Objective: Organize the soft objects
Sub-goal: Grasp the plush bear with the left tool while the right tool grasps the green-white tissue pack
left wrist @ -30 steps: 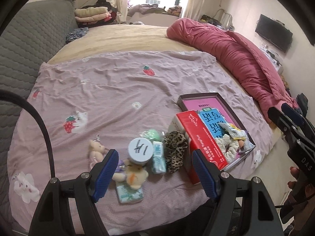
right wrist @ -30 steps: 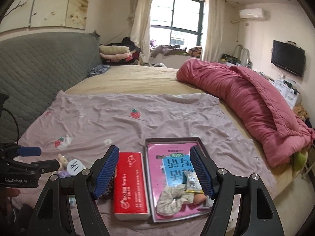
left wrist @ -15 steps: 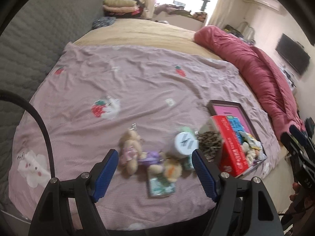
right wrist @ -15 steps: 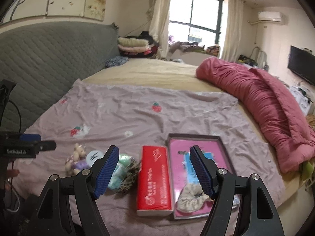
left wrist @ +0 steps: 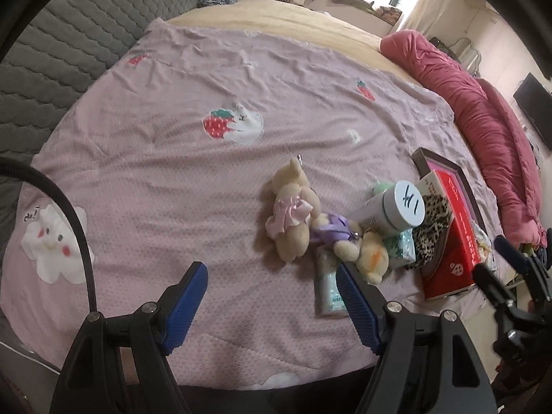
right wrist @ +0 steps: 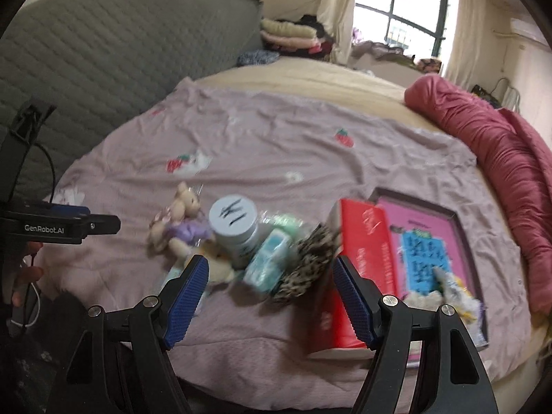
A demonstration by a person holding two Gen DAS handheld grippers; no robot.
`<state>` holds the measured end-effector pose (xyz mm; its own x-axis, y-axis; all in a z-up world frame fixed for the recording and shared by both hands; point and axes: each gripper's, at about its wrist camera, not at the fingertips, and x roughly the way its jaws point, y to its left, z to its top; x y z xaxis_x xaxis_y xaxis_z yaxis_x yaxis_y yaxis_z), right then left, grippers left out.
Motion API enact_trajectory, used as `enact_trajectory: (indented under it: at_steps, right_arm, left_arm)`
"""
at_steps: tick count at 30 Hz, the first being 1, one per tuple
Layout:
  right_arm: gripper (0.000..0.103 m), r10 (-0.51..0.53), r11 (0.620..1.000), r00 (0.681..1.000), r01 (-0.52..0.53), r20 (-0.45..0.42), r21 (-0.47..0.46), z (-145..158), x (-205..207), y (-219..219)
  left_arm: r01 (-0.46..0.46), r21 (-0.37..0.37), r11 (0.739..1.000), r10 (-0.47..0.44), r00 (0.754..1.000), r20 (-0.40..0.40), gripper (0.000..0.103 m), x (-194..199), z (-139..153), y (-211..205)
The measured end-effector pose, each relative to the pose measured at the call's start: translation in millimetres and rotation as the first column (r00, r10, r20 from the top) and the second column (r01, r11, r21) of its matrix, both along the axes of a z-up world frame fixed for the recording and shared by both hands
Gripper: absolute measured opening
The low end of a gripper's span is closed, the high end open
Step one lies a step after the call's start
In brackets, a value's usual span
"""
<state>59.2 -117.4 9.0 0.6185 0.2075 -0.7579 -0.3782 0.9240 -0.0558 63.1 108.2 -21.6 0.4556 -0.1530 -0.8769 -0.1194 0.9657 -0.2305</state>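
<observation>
A heap of small things lies on the pink bedsheet near the bed's front edge. A beige plush bear (left wrist: 291, 207) (right wrist: 183, 203) lies beside a smaller plush in purple (left wrist: 329, 229) and a yellow plush (left wrist: 371, 258). A white jar with a marked lid (left wrist: 400, 205) (right wrist: 236, 227), tissue packs (left wrist: 329, 286) (right wrist: 269, 262) and a leopard scrunchie (left wrist: 431, 227) (right wrist: 308, 258) are with them. A red tissue box (left wrist: 455, 234) (right wrist: 358, 258) leans against a pink tray (right wrist: 427, 241) that holds a pale scrunchie (right wrist: 422, 298). My left gripper (left wrist: 272, 303) is open and empty, just short of the plush toys. My right gripper (right wrist: 270, 300) is open and empty, just short of the tissue pack and scrunchie.
A rolled red duvet (left wrist: 483, 120) (right wrist: 500, 145) lies along the bed's right side. A grey quilted headboard (right wrist: 120, 62) stands at the left. Folded clothes (right wrist: 293, 34) are stacked at the far end. The bed's front edge is right below both grippers.
Both grippers have swung left and moved closer to the heap. The left view now centres on the plush toys, the right view on the jar and scrunchie. Both stay open.
</observation>
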Motion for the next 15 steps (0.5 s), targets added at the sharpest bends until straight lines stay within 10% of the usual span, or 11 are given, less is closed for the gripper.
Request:
enact_trajectory:
  at_steps: [15]
  right_arm:
    - [0.075,-0.021,0.999,0.994,0.018,-0.109,-0.028,-59.1,28.0,17.1]
  left_arm:
    - [0.013,-0.032,0.999,-0.016,0.997,-0.080,0.077,22.5,-36.1,-8.5]
